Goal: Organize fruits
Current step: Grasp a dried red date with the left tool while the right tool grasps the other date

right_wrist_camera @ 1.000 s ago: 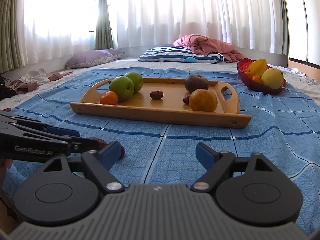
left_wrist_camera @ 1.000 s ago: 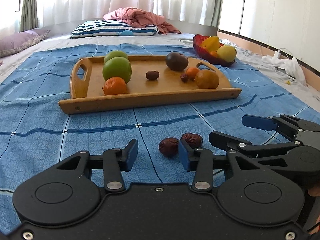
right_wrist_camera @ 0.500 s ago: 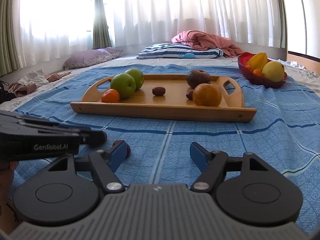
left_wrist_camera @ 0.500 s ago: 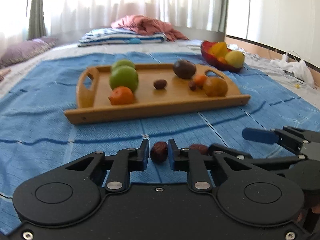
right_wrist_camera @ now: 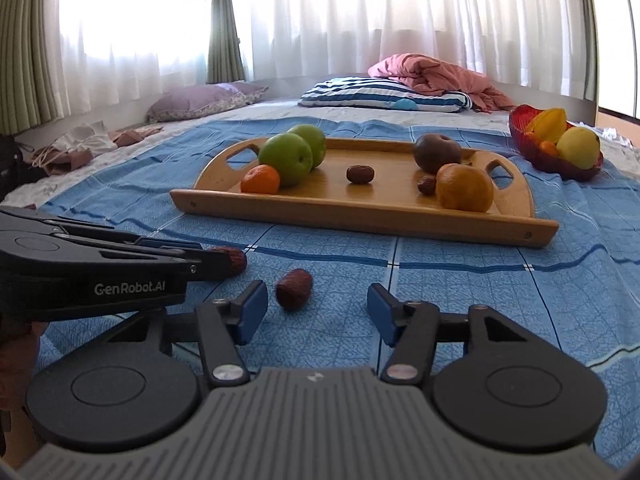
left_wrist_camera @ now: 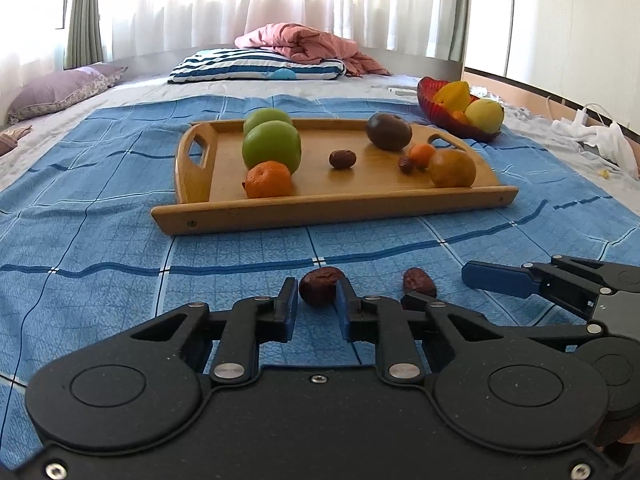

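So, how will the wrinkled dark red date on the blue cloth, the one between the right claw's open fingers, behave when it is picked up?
The wrinkled dark red date is small, so it is probably light. Its oval body may roll if one finger of the right claw, whose fingers have just been closing, pushes it first. The creased skin suggests some grip, and the soft blue cloth should slow it.

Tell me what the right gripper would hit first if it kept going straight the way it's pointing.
Probably the loose red date on the blue blanket, lying just ahead between the right gripper fingers, nearer the left one. Its jaws have just been closing, not yet touching it.

"GenRobot.AI" in white on left hand-held gripper [right_wrist_camera: 236, 260], side
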Tool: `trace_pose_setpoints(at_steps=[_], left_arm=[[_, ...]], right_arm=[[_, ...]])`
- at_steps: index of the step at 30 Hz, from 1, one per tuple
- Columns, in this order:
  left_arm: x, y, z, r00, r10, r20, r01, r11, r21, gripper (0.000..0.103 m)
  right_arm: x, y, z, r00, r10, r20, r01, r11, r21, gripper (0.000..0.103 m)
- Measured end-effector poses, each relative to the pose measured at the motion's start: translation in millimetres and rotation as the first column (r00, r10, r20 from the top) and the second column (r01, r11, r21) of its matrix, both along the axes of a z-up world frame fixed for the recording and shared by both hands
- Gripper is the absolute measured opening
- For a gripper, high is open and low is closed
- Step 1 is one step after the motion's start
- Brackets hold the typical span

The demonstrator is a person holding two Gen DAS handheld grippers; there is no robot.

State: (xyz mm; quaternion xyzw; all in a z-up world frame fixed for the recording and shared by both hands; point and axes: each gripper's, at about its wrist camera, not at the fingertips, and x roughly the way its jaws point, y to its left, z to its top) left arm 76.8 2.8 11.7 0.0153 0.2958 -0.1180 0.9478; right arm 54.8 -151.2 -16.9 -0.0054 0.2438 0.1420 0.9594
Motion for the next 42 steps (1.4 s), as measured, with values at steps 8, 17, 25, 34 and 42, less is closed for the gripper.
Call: trace_pose_setpoints(at_steps=[8, 17, 25, 34, 42], left_arm=[[8.9, 4.0, -3.2, 0.999, 0.007, -0.039, -0.009, 0.999, -0.042, 0.02], [12.0, -1.4, -6.8, 0.999, 0.005, -0.037, -0.006, 0.999, -0.035, 0.02], [17.5, -4.8, -7.1, 0.999, 0.0, -0.042, -0.002, 0.999, -0.039, 0.024], [17.9, -7.5, -8.2, 0.999, 0.007, -0.036, -0.009, 0.999, -0.037, 0.026], [17.7, -9.6, -7.0, 0.999, 0.018, -0.035, -0.019, 1.0, -0.025, 0.024]], right_arm=[[4.2, 5.6, 0.9, 1.0, 0.005, -0.012, -0.005, 1.0, 0.003, 0.052], [6.3, 7.3, -2.3, 1.0, 0.008, -0.012, -0.008, 1.0, -0.008, 0.048], [6.5, 7.0, -2.7, 1.0, -0.004, -0.006, 0.004, 1.0, -0.006, 0.037], [5.4, 1.8, -5.9, 1.0, -0.022, 0.004, 0.022, 0.999, 0.023, 0.029], [5.2, 1.1, -5.6, 1.0, -0.022, 0.005, 0.022, 0.999, 0.031, 0.023]])
